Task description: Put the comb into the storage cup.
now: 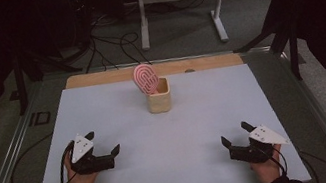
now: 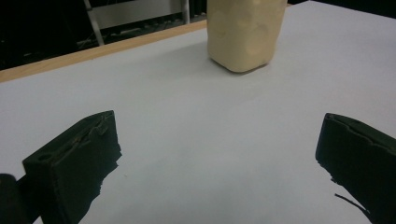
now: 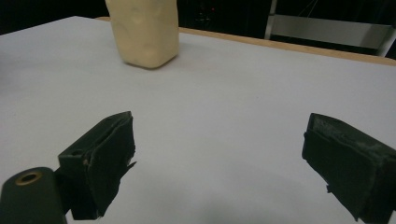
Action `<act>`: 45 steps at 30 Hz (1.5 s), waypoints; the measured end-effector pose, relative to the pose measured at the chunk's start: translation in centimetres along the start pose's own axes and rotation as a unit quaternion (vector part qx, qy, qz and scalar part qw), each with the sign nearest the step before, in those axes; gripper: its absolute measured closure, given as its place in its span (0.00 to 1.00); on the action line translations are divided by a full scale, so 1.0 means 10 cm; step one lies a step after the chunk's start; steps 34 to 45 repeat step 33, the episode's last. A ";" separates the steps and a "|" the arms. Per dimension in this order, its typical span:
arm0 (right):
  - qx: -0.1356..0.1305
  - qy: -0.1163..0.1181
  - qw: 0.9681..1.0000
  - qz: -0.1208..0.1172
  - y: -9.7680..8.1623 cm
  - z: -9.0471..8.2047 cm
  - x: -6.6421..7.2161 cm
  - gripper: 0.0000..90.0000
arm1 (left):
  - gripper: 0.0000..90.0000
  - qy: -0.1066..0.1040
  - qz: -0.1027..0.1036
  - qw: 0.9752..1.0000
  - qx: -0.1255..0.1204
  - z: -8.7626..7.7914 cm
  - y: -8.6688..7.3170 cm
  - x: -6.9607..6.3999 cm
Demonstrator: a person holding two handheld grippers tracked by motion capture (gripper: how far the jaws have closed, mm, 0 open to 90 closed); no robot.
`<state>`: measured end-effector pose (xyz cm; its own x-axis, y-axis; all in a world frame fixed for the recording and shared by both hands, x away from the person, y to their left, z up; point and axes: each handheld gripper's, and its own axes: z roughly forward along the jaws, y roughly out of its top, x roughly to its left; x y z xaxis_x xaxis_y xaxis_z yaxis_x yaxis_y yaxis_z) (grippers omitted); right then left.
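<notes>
Cream-coloured and square-sided with rounded corners, the small holder cup (image 1: 159, 100) stood near the far middle of the white table top (image 1: 170, 146), at about twelve o'clock from the person, and a pink oval paddle with a looping cut-out pattern (image 1: 147, 79) stuck up out of it, leaning toward the cup's ten o'clock. Both grippers lay well apart from it on the near side. The left gripper (image 1: 105, 145) sat at roughly eight o'clock from the cup, held low over the table, its two black jaws spread wide with nothing between them; in the left gripper view the cup's base (image 2: 245, 35) showed ahead, up toward one o'clock. The right gripper (image 1: 236, 134) sat at about four o'clock from the cup, its jaws likewise gaping and empty, and in the right gripper view the cup (image 3: 144, 32) lay ahead at eleven o'clock. By the look of it the work stood at its very start, neither gripper yet reaching. The next move would probably call for one gripper to travel forward to the cup and close on the paddle's upright blade, perhaps with the other steadying the cup against tipping.
</notes>
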<state>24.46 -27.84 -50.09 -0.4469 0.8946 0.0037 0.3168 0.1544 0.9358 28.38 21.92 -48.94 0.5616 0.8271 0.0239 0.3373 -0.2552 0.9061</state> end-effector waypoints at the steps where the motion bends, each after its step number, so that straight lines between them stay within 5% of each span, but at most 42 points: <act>1: -0.001 0.000 1.000 0.000 0.00 0.00 0.00 0.10 | 0.00 0.002 -0.001 1.000 -0.001 -0.01 -0.01 0.00; 27: 0.006 0.007 1.000 -0.008 0.00 0.05 0.00 0.10 | 0.00 0.044 -0.024 0.997 -0.053 -0.15 -0.09 0.04; 45: 0.009 0.009 1.000 -0.010 -0.01 0.06 0.00 0.10 | 0.00 0.052 -0.031 0.996 -0.058 -0.17 -0.09 0.07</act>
